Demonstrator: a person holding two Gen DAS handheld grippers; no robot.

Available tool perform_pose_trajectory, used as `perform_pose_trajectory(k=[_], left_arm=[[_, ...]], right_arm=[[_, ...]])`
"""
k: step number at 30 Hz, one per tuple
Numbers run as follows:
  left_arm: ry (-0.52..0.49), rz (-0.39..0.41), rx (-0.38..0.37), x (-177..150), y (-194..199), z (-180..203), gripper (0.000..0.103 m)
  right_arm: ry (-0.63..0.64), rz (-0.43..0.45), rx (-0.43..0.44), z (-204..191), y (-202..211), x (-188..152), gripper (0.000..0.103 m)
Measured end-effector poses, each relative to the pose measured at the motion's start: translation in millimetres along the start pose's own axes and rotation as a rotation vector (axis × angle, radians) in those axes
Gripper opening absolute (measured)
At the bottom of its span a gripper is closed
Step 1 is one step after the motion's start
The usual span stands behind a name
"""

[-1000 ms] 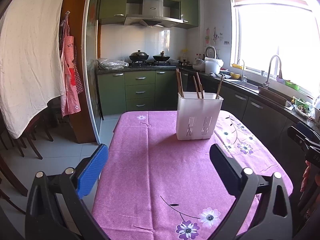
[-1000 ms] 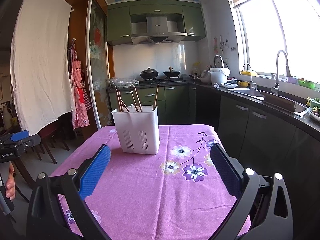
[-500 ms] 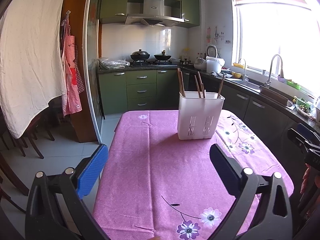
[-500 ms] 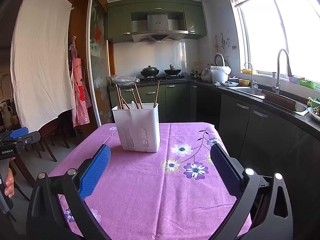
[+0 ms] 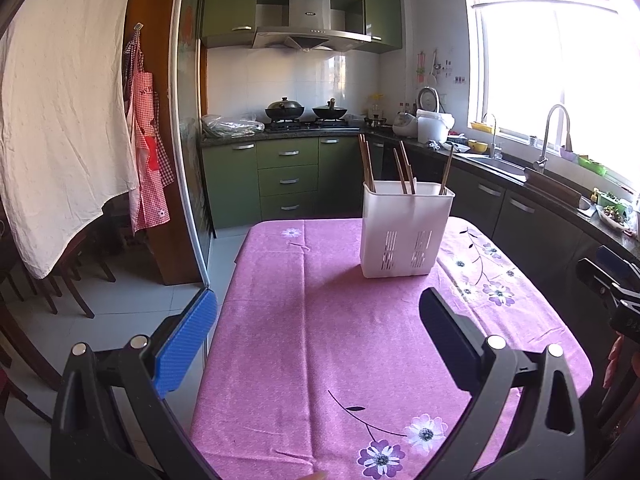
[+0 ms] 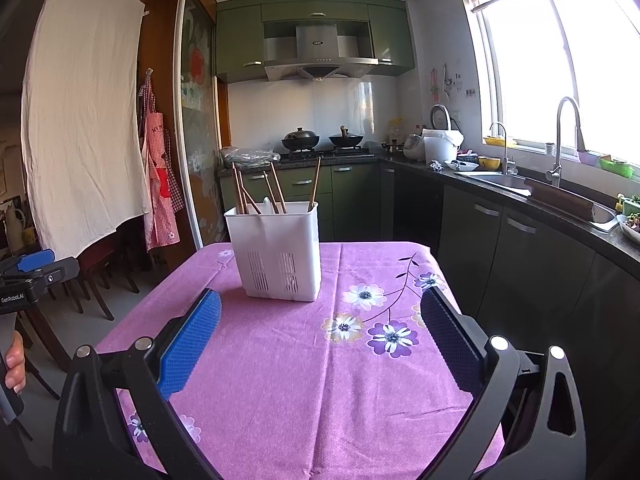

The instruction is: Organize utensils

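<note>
Above tablecloth (image 5: 340, 340): left tool (image 5: 316, 320), right tool (image 6: 320, 316) wide open, empty.

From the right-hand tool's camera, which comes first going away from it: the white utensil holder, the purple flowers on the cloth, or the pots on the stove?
1. Purple flowers, just ahead, slightly right.
2. Utensil holder, mid-table, left of centre.
3. Pots, far back on the stove.

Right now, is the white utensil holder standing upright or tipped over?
Upright. The white utensil holder sits flat on the pink tablecloth, opening upward, with wooden chopsticks sticking out of its top.
</note>
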State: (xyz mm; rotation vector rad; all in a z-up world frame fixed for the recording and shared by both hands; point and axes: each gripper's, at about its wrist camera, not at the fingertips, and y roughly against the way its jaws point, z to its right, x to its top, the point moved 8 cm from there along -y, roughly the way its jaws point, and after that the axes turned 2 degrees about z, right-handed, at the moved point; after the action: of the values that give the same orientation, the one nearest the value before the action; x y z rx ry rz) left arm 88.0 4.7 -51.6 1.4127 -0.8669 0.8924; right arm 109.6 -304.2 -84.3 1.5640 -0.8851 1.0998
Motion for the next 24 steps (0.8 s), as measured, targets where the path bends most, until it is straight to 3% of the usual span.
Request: perform_pose_trajectory(k=[16,24], left_arm=[[0.000,0.007,-0.039,-0.4,-0.6,4.4,0.096],[0.022,-0.034,-0.043,-3.5,-8.0,1.1,0.096]], right_arm=[[-0.001,-0.009,0.004,1.1,-0.9,-3.6,0.098],[0.002,-0.017,0.009,1.9,-3.9,-3.9,0.098]])
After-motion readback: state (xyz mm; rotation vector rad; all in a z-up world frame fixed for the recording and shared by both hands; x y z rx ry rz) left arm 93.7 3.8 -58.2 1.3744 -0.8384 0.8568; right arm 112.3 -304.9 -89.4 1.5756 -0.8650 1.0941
